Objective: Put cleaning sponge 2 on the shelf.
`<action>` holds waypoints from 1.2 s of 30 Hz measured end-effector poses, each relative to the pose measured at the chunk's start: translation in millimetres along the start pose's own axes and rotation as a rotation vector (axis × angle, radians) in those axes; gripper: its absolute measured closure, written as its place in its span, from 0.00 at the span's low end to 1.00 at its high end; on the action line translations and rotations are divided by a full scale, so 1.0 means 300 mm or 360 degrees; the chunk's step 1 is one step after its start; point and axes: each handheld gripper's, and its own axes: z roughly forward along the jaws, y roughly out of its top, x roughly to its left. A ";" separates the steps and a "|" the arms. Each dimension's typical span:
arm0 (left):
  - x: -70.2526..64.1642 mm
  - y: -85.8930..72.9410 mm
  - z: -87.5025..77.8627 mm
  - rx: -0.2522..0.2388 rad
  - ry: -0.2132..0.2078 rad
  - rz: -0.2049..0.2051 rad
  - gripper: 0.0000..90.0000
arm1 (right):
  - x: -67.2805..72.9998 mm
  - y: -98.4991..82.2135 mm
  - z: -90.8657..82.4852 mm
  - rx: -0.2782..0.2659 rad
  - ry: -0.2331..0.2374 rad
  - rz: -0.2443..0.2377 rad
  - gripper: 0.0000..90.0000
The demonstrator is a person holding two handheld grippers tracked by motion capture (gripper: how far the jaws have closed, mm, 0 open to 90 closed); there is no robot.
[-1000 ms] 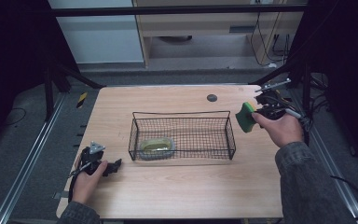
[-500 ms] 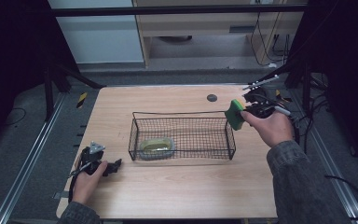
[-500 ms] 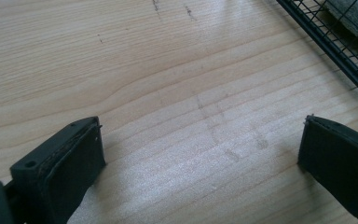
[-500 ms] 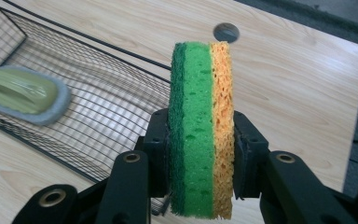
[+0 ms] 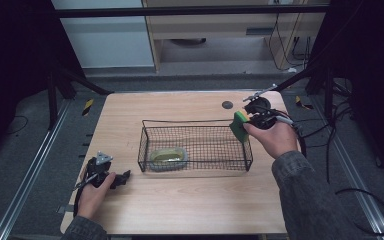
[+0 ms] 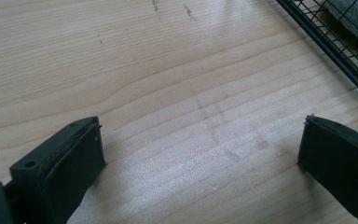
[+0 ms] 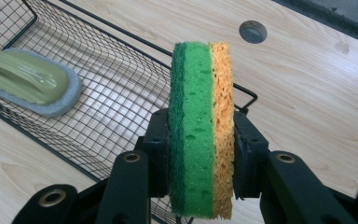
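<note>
Pale wooden tabletop under dim light, dark floor around. Black wire basket standing mid-surface, holding an olive-green scrubber on a grey pad near its left end. Right gripper raised at the basket's right end, fingers pressed on both flat faces of a sponge (green layers on one side, orange on the other), held on edge, upright, above the basket's rim. Small round hole in the wood beyond it. Left gripper resting low at the near left, well apart from the basket, fingers spread wide over bare wood, gripping nothing.
</note>
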 end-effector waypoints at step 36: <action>0.000 0.002 0.002 -0.0003 0.0004 -0.0003 0.00 | 0.011 -0.056 0.221 0.0150 -0.0076 -0.0055 0.72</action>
